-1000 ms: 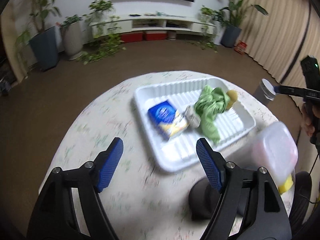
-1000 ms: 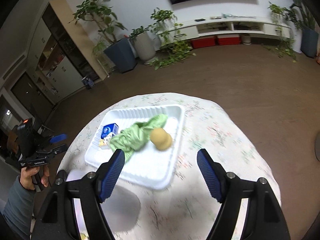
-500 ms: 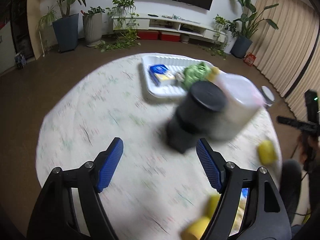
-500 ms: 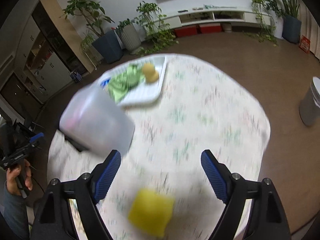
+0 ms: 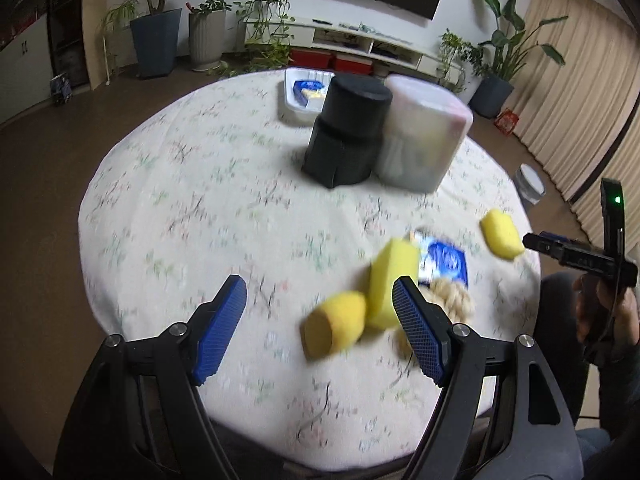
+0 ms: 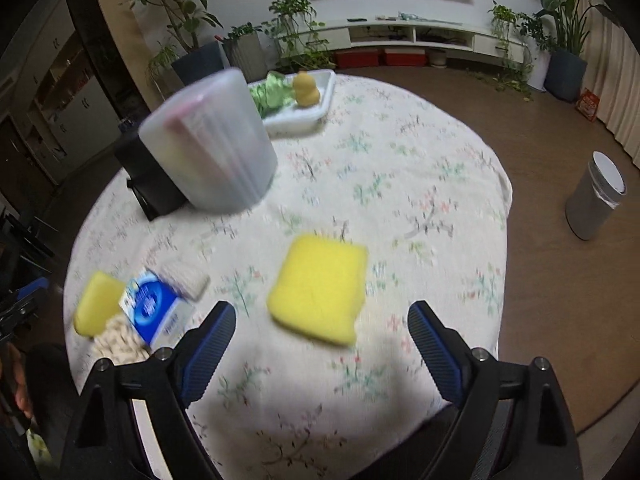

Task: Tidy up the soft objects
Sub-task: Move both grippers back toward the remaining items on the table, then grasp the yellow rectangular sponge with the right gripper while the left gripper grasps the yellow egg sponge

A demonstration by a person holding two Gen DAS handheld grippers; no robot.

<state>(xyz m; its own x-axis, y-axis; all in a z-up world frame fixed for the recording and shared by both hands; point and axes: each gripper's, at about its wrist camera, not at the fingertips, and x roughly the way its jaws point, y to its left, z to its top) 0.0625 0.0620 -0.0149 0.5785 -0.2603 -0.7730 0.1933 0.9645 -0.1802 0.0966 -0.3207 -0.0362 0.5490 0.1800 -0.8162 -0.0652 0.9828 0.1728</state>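
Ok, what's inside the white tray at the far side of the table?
The right wrist view shows a green cloth and a tan gourd-shaped toy in the white tray. The left wrist view shows a blue packet. The containers hide the rest.

Motion blur smears the yellow sponge [image 6: 318,288] ahead of the right gripper [image 6: 322,344], and the blue packet's [image 6: 154,310] print is unreadable. Beyond the left gripper [image 5: 320,320], the black container [image 5: 346,128] hides most of the white tray [image 5: 292,98].
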